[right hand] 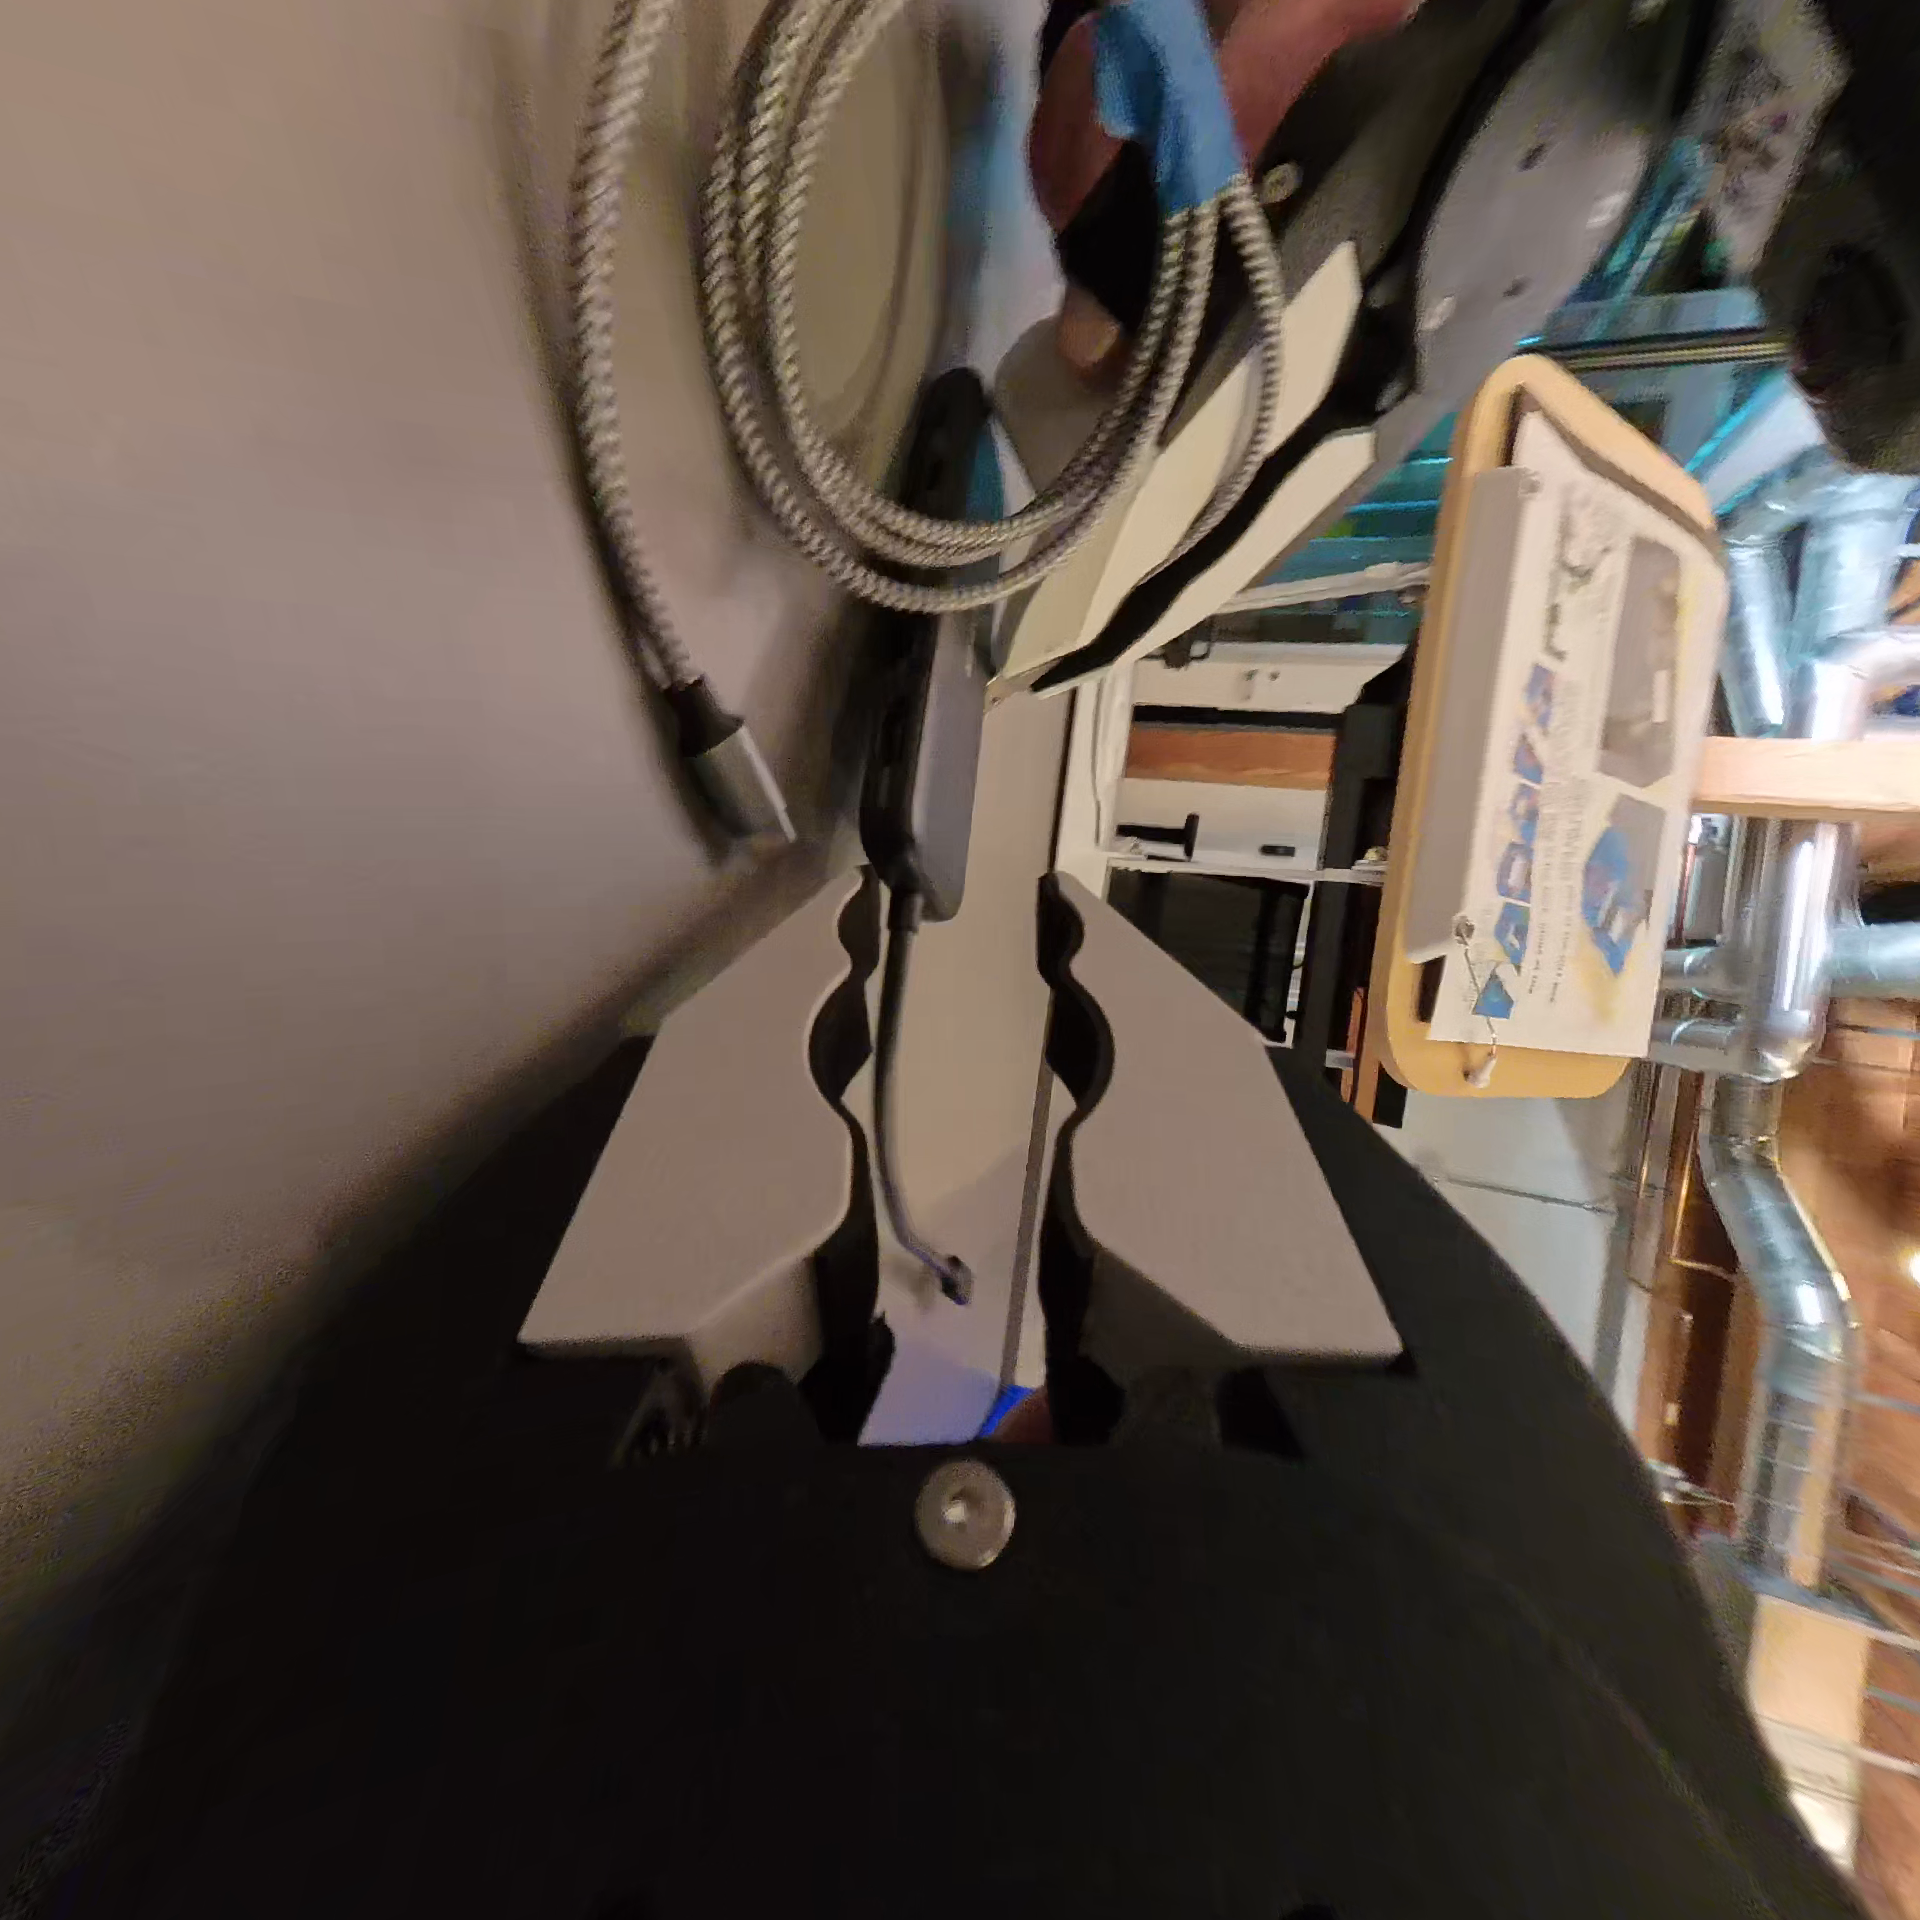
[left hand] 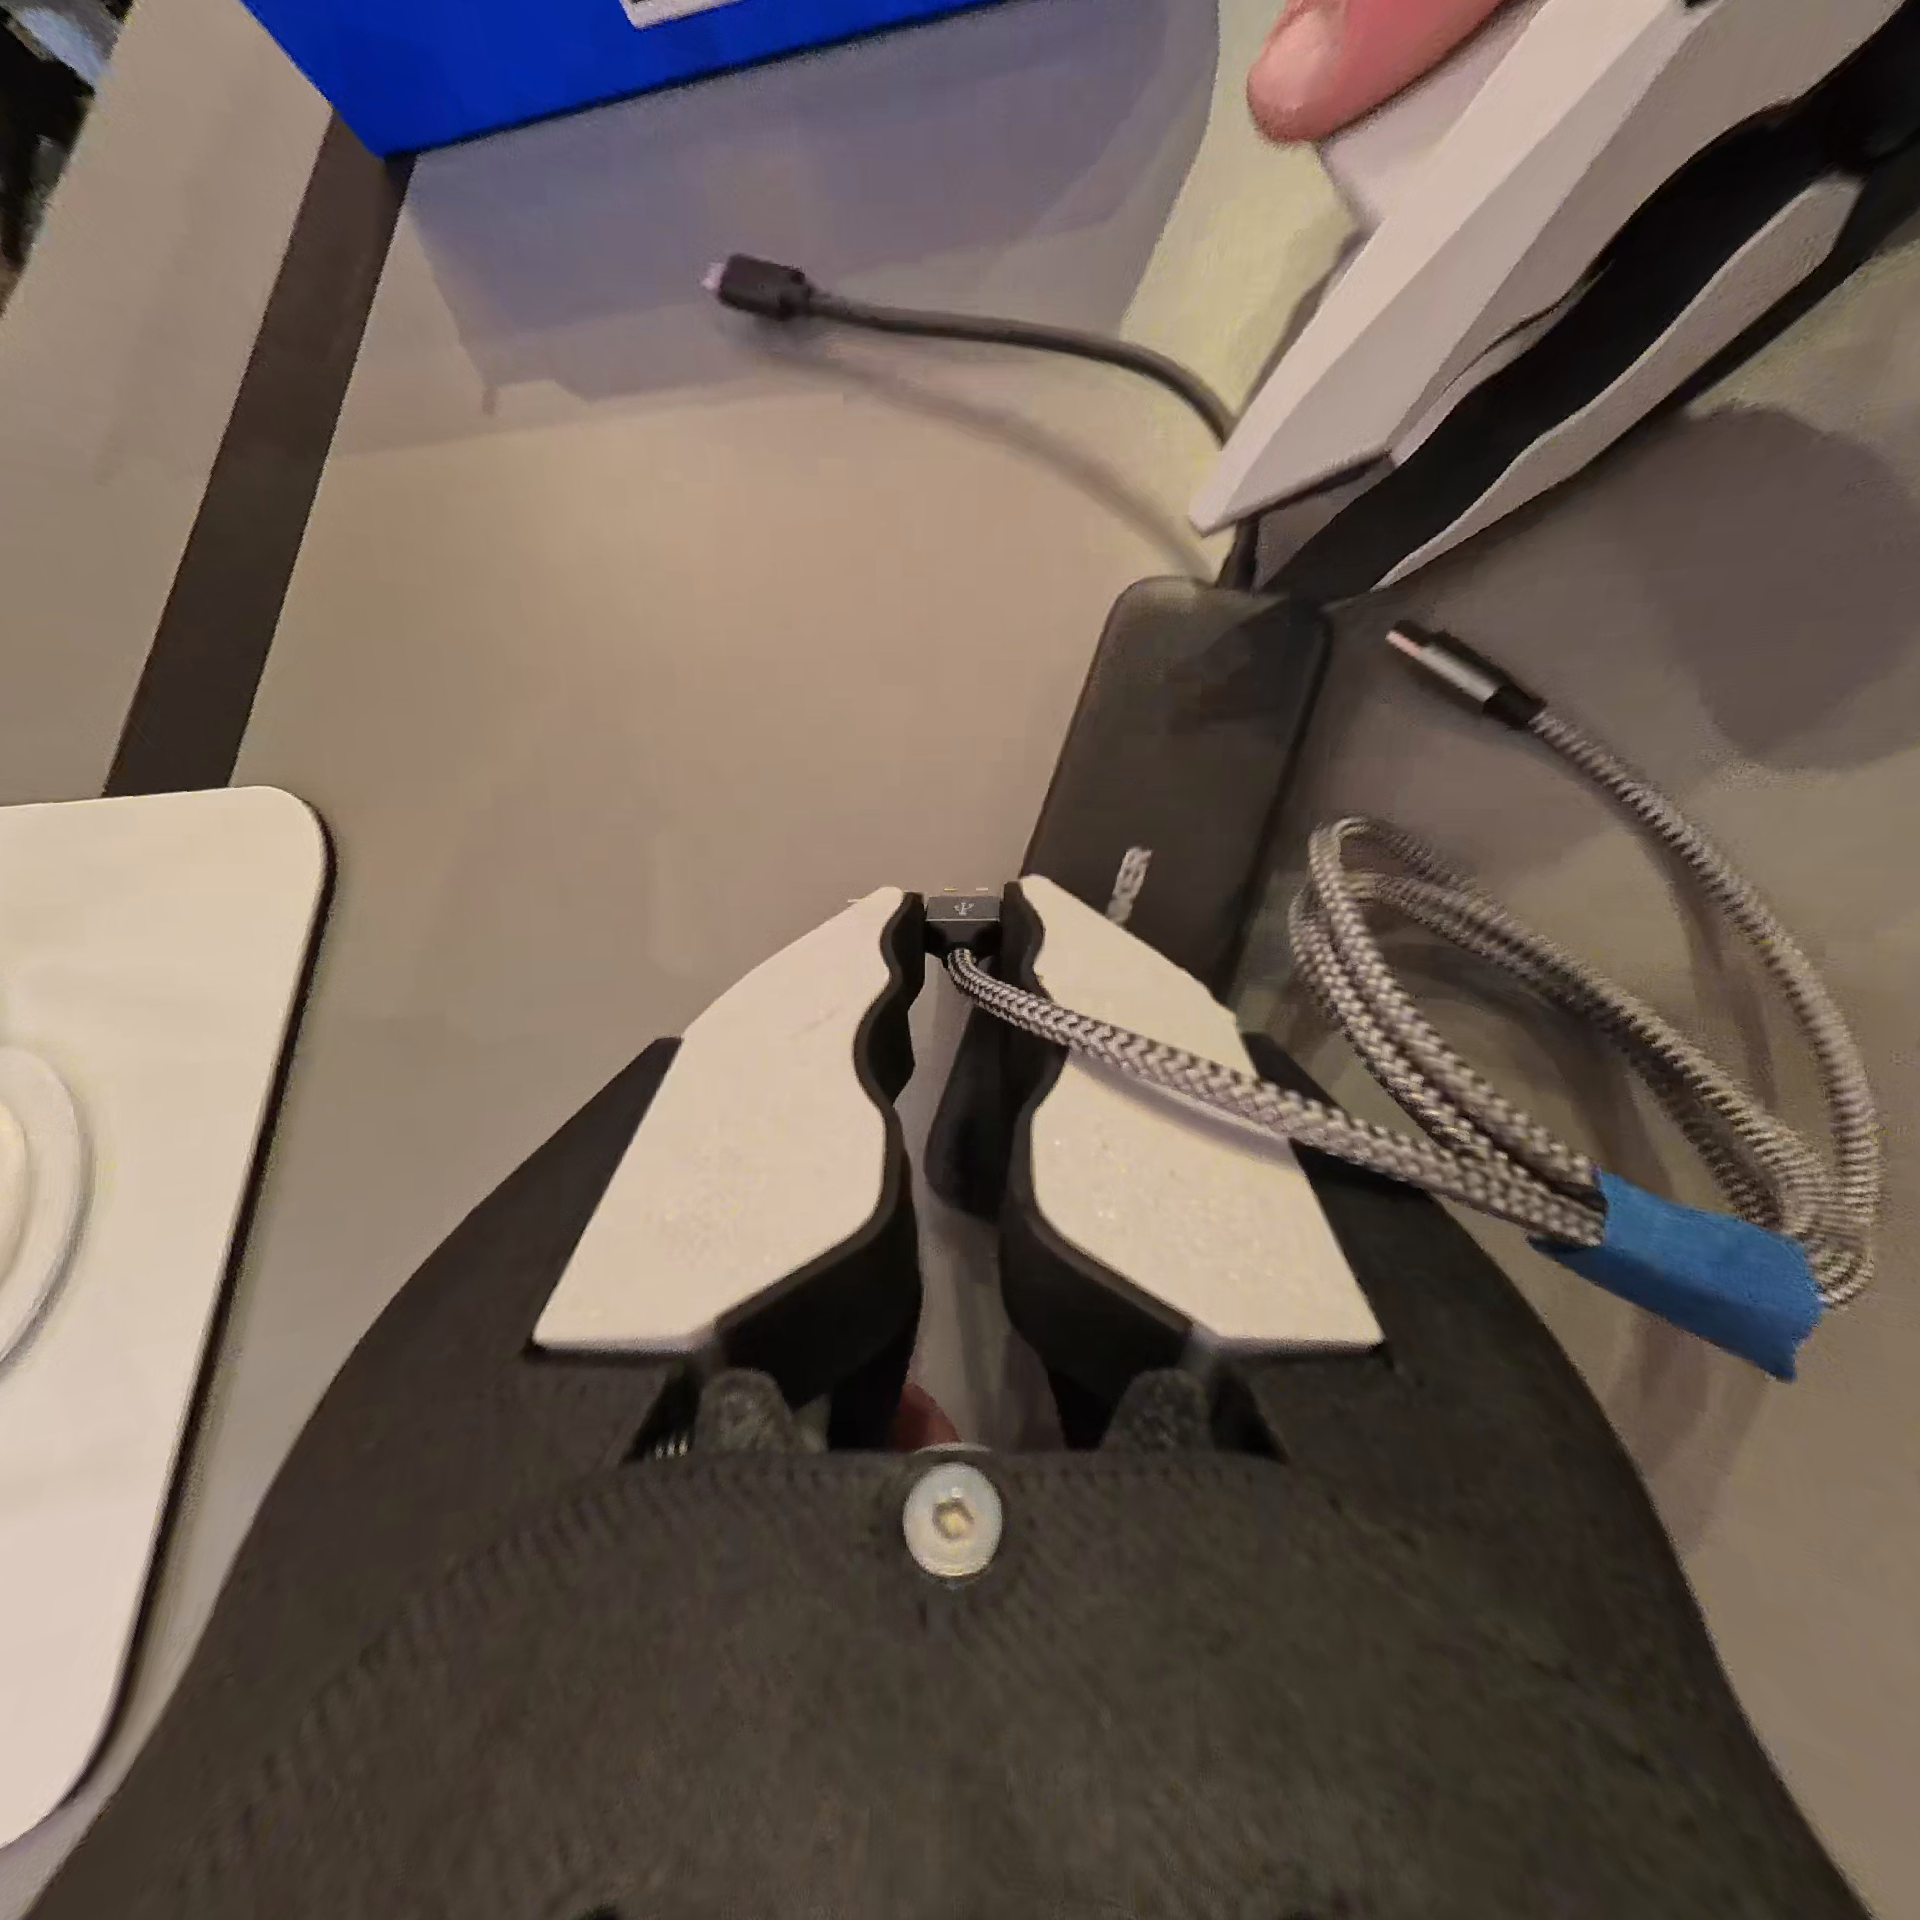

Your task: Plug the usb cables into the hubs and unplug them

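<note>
My left gripper is shut on the black USB-A plug of a grey braided cable. It holds the plug close beside the left long side of the dark hub on the table. The cable loops to the right, bound with blue tape; its other plug lies loose. My right gripper is open with the hub's end between its tips, near the left finger. It also shows in the left wrist view at the hub's far end. The hub's own black cable trails away.
A blue box stands at the back of the grey table. A white pad lies at the left. A wooden board with a printed sheet and metal pipes stand beyond the table.
</note>
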`<state>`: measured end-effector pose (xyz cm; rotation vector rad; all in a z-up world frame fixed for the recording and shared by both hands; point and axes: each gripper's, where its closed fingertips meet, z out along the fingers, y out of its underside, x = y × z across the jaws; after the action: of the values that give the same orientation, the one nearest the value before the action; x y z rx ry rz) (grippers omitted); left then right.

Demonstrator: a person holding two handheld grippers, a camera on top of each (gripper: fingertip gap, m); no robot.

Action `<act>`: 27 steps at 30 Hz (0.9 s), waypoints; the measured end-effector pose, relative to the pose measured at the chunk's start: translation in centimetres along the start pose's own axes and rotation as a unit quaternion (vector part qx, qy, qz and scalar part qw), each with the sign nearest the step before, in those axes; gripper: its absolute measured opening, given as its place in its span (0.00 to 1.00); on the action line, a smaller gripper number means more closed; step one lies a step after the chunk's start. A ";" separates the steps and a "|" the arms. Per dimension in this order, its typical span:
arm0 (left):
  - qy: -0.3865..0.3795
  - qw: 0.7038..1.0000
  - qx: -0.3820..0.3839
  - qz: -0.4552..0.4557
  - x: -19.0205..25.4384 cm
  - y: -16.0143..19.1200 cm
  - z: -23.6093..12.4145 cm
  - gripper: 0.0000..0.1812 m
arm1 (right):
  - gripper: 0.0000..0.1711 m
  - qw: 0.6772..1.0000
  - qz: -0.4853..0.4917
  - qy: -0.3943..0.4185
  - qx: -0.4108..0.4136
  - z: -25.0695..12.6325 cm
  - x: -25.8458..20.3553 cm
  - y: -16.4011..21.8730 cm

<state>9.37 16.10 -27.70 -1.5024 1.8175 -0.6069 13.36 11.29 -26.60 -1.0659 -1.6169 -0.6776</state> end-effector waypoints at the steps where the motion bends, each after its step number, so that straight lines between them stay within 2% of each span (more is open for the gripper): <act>1: 0.010 1.000 0.011 -0.012 0.1 -0.3 0.0 0.08 | 0.15 1.000 0.024 0.011 0.012 0.0 0.5 -0.2; 6: 0.021 0.998 0.033 -0.040 -0.4 -0.6 -0.2 0.08 | 0.16 0.997 0.076 0.023 0.019 1.1 1.3 -0.7; 8: 0.010 0.999 0.022 -0.026 -0.6 -0.5 -0.3 0.08 | 0.17 0.998 0.050 0.026 0.013 1.3 1.4 -0.9; 14: 0.014 0.999 0.021 -0.029 -0.5 -0.3 -0.3 0.08 | 0.05 1.000 0.010 -0.009 -0.004 2.4 0.2 -0.8; 17: 0.014 0.999 0.021 -0.029 -0.6 -0.3 -0.4 0.08 | 0.02 1.000 0.010 -0.014 -0.010 2.7 0.5 -0.7; 27: -0.013 0.998 0.050 -0.032 -2.2 -1.3 -2.8 0.08 | 0.02 0.999 0.032 -0.029 -0.033 1.1 3.5 -0.1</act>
<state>8.27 17.78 -24.45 -1.4983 1.6994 -0.6955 12.56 13.23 -23.60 -1.1904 -1.6117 -0.6656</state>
